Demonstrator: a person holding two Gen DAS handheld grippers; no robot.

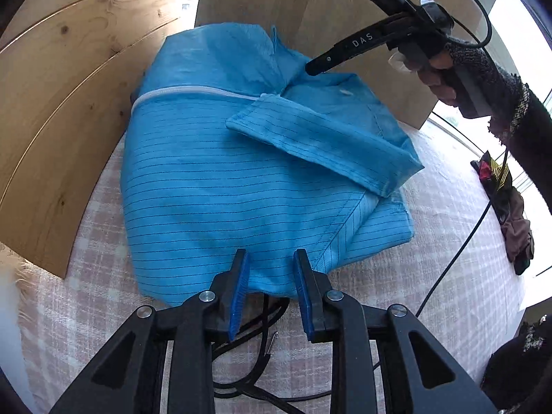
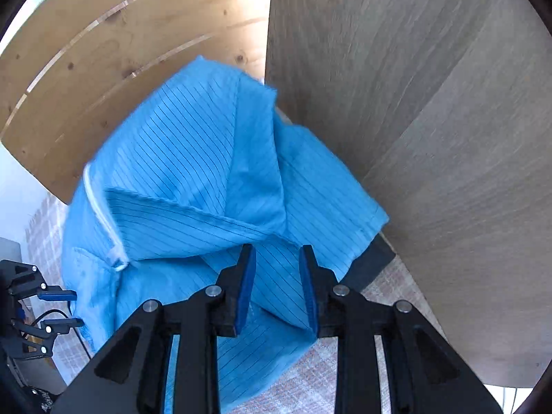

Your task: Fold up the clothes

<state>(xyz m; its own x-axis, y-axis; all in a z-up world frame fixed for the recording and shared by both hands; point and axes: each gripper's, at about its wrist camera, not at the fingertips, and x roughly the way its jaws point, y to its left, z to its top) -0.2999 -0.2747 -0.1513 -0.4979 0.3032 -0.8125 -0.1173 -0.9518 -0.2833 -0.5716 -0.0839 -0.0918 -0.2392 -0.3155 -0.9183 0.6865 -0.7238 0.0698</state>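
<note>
on the far left a pine wood board [image 1: 69, 103] stands up behind the bed cover [image 1: 431, 241], which is pale pink with checks. in the middle, a blue striped jacket [image 1: 224, 179] lies folded on that cover, pushed up close to the boards. a white zipper [image 1: 179, 91] runs across its far part, and one sleeve [image 1: 321, 145] is folded over the top. the left gripper [image 1: 270, 289] is at the jacket's near edge. its blue pads are apart and hold nothing. black cables [image 1: 262, 355] lie under it. to the right, a hand [image 1: 445, 79] in a dark sleeve holds the right gripper [image 2: 277, 286] over the far part of the jacket. its jaws are apart too, with only cloth below them. at the far right, a dark bundle of clothes [image 1: 510, 214] sits near the edge of the bed.
</note>
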